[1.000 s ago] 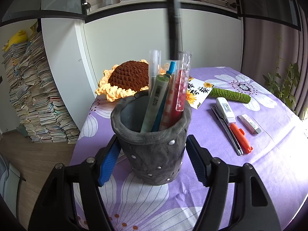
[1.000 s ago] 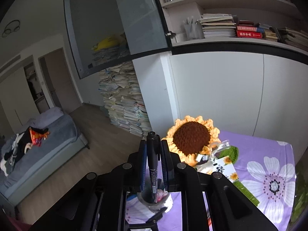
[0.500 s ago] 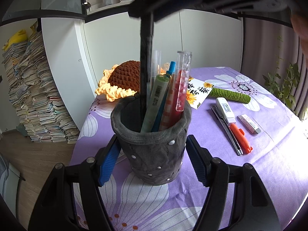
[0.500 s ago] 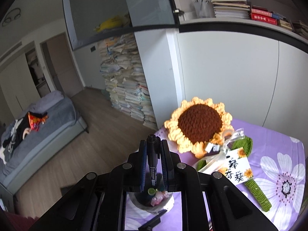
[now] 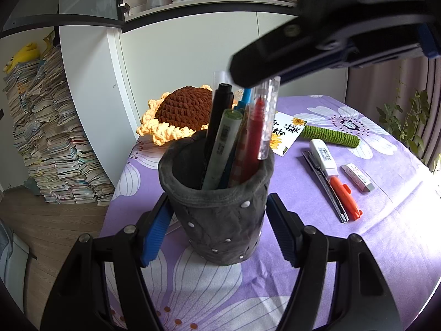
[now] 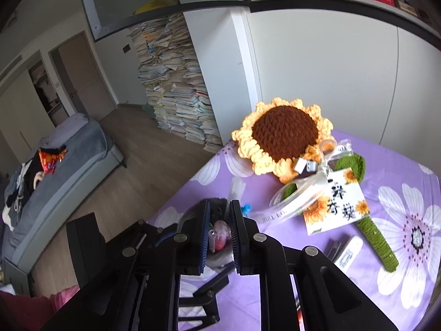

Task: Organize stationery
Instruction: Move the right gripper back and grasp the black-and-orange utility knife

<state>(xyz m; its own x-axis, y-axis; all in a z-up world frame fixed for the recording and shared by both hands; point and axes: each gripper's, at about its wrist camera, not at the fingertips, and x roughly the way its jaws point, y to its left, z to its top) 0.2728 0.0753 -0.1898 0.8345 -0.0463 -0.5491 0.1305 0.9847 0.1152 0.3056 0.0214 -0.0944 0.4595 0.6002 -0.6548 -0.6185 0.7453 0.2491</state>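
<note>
Pens are gathered upright in a grey fabric pen holder, which stands near the front left corner of the counter on a purple cloth printed with white flowers. And a black pen is seen at the left of the bunch, its lower end sunk in the holder, leaning against a green marker. A blue pen, a red pen and a clear-capped pen are packed in beside them.

The black pen's top end is pinched at the very tips of the right tool, whose blue pads are drawn nearly together just above the holder's mouth. The holder itself is clasped by the left tool, one blue pad laid against each side of the fabric wall.

Behind the holder a crochet sunflower is laid flat, its green stem stretched out to the right and a printed card tied to it with ribbon. To the right of the holder, apart from it, a white stapler, a utility knife and an orange marker are lined up close together, with an eraser just beyond them.

Past the counter's left edge, tall stacks of books are piled on the wooden floor against a white cabinet, and a grey bed is caught in the right wrist view.
</note>
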